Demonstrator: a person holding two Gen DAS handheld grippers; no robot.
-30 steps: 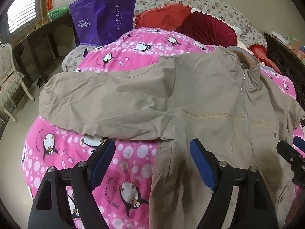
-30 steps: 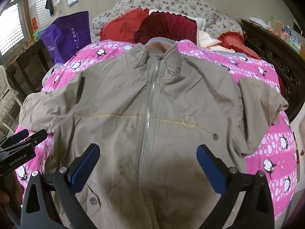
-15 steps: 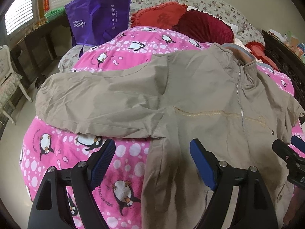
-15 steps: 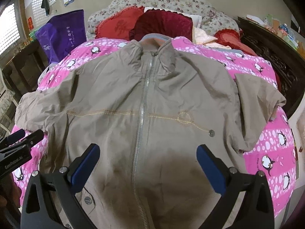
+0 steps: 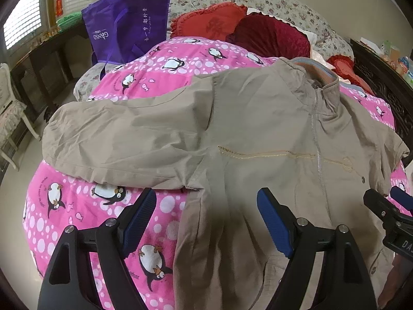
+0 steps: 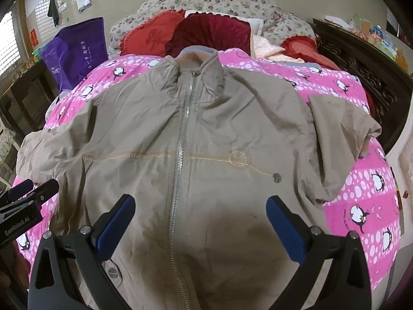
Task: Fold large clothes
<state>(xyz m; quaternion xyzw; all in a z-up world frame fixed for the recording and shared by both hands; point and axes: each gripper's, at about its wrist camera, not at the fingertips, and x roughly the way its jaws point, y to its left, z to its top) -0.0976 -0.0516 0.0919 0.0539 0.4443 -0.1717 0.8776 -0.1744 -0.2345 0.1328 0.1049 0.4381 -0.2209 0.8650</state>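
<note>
Left wrist view: the left hand-held gripper [image 5: 206, 214], jaws spread and empty, hovers over the near hem of a khaki jacket [image 5: 271, 155] lying zipped and face up on the bed's pink penguin quilt [image 5: 103, 206], one sleeve [image 5: 124, 139] stretched sideways. Right wrist view: the right hand-held gripper [image 6: 201, 222], likewise spread wide, hangs above the jacket's zipper [image 6: 180, 170]. The cloth looks soft, light and limp; the sleeve cuff or shoulder seam seems the best hold.
</note>
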